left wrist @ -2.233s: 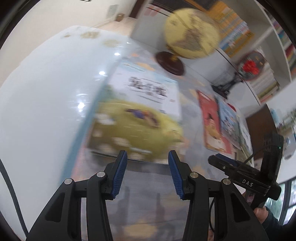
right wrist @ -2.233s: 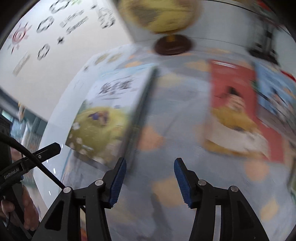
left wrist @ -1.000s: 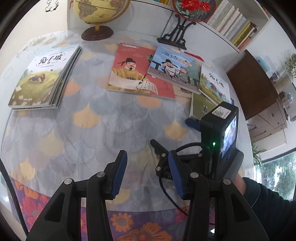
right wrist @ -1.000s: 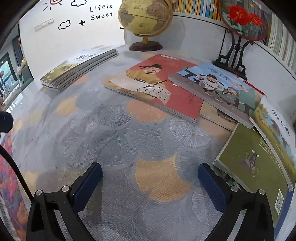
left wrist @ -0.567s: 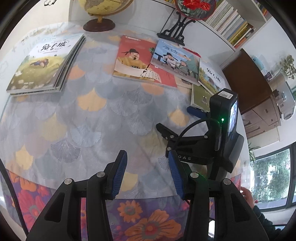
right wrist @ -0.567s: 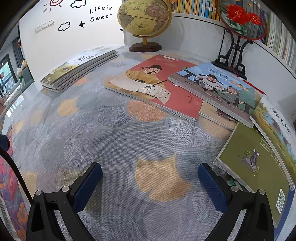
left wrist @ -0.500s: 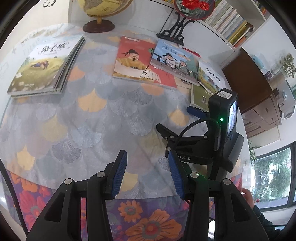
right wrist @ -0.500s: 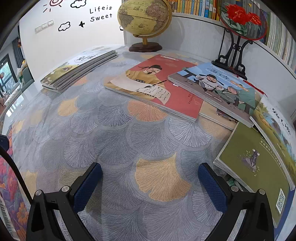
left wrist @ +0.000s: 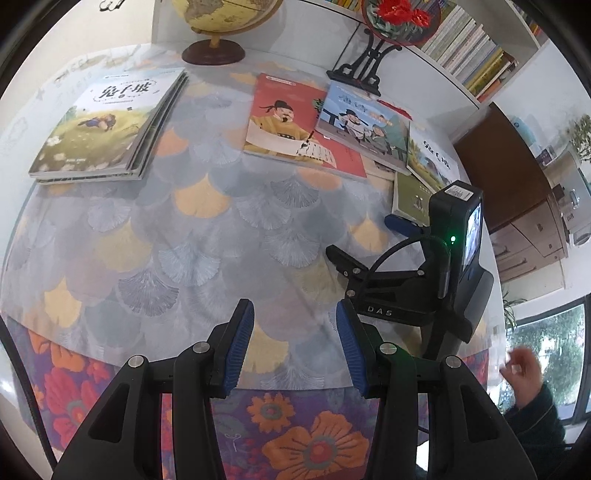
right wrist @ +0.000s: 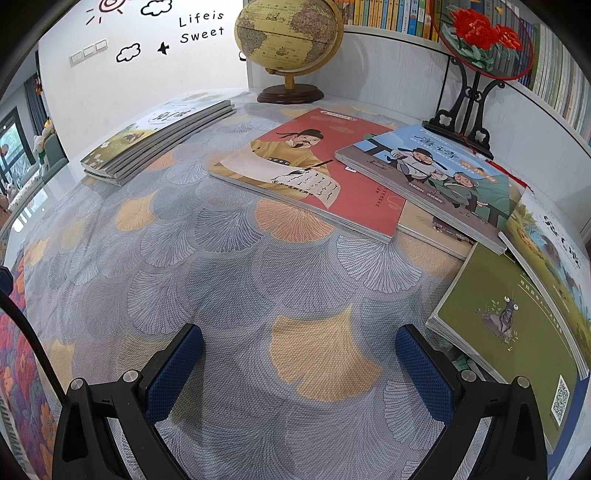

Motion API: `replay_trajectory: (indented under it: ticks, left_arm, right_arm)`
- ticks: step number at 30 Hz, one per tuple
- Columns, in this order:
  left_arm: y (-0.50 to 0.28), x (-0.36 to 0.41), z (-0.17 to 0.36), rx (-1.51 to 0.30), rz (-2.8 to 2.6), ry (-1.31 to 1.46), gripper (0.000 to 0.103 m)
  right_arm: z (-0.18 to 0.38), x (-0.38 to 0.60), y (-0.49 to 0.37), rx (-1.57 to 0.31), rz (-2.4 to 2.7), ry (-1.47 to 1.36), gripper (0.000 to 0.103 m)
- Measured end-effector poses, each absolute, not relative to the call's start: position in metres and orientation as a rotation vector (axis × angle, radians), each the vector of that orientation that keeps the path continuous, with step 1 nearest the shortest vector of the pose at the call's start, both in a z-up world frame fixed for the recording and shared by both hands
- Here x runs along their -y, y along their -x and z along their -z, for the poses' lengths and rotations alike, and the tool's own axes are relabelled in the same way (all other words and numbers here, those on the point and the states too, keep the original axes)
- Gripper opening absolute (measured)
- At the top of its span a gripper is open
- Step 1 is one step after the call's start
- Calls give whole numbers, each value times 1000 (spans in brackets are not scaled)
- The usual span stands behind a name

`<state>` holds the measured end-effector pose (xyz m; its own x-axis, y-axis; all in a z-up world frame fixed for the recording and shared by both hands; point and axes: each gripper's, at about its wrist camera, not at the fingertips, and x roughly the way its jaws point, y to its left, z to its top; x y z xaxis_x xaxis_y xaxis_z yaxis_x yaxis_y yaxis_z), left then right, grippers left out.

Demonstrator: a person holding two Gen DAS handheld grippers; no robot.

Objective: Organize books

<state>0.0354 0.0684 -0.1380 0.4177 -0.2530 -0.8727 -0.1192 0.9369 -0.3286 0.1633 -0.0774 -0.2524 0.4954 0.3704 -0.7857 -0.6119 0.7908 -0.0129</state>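
Left wrist view first. Left gripper (left wrist: 293, 341) hanging over the near edge of the table (left wrist: 155, 236), jaws parted with a modest gap and nothing but fan-patterned cloth between them — not holding a thing. Neat stack of books (left wrist: 107, 125) up at 10 o'clock, white-and-green cover on top. Red book (left wrist: 295, 129) with the robed figure at about 12, blue book (left wrist: 364, 125) overlapping its right edge at 1, and two more tucked beside that toward 2: a landscape-cover book (left wrist: 430, 160) lying partly over an olive book (left wrist: 408, 195). Globe (left wrist: 221, 22) at the far edge around 11, embroidered fan on a black stand (left wrist: 384, 33) at 1. Right gripper (left wrist: 424, 280) sitting on the table at 3 o'clock, no hand on it; a bare hand (left wrist: 522, 373) with a dark sleeve off at 4, well apart from it.

Right wrist view. Jaws spread wide, only cloth between the blue pads (right wrist: 424, 365) — empty too. Stack of books (right wrist: 159, 140) at 10 o'clock, red book (right wrist: 314, 173) at 12, blue book (right wrist: 436, 177) laid over it at 1, olive book (right wrist: 509, 325) with the insect drawing at 3, close to the right pad but apart, landscape-cover book (right wrist: 554, 251) over its far edge. Globe (right wrist: 288, 33) up at 12.
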Motion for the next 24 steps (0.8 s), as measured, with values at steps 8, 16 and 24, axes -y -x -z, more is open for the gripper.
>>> replay_trajectory:
  ticks: [8,16,24]
  left_arm:
    - [-45,-48,119,-1121,94,337,44]
    - [-63,-46,116,-1116,51,349,44]
    - [-125,2,108,-1092,152,323,44]
  right_arm:
    - [253,77,-163,-866,-605,308,103]
    - [248,86,-153,-1039,-573,305,103]
    - [179,167,-134,-907,-559,191,96]
